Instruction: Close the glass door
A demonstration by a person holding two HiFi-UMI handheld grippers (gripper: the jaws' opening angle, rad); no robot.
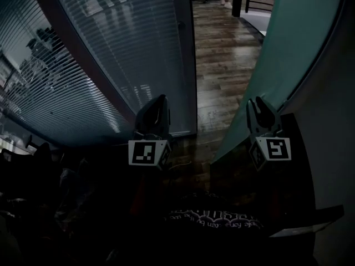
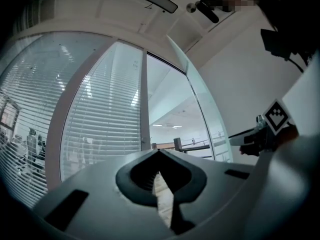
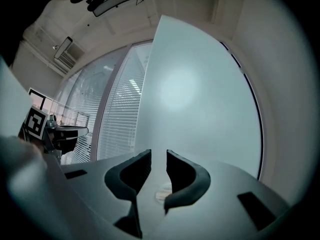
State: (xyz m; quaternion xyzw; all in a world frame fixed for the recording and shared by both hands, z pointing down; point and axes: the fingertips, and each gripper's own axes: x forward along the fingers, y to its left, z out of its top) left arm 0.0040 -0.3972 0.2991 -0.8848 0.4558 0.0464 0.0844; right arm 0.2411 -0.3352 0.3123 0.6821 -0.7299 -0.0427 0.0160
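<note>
Frosted glass with a pale green tint fills my right gripper view: the glass door (image 3: 200,94) stands swung open on the right, its face straight ahead of the right tool (image 3: 154,159). That tool is slightly spread, a narrow gap between the jaws with nothing in it; I cannot tell whether its tips touch the pane. In the head view the right tool (image 1: 256,105) sits at the door's (image 1: 288,43) lower edge. The left tool (image 1: 160,107) is low beside the glass wall with slatted blinds (image 1: 111,49), and its jaws are pressed together at the tips, empty. Brown wooden floor (image 1: 222,54) runs through the doorway between them.
</note>
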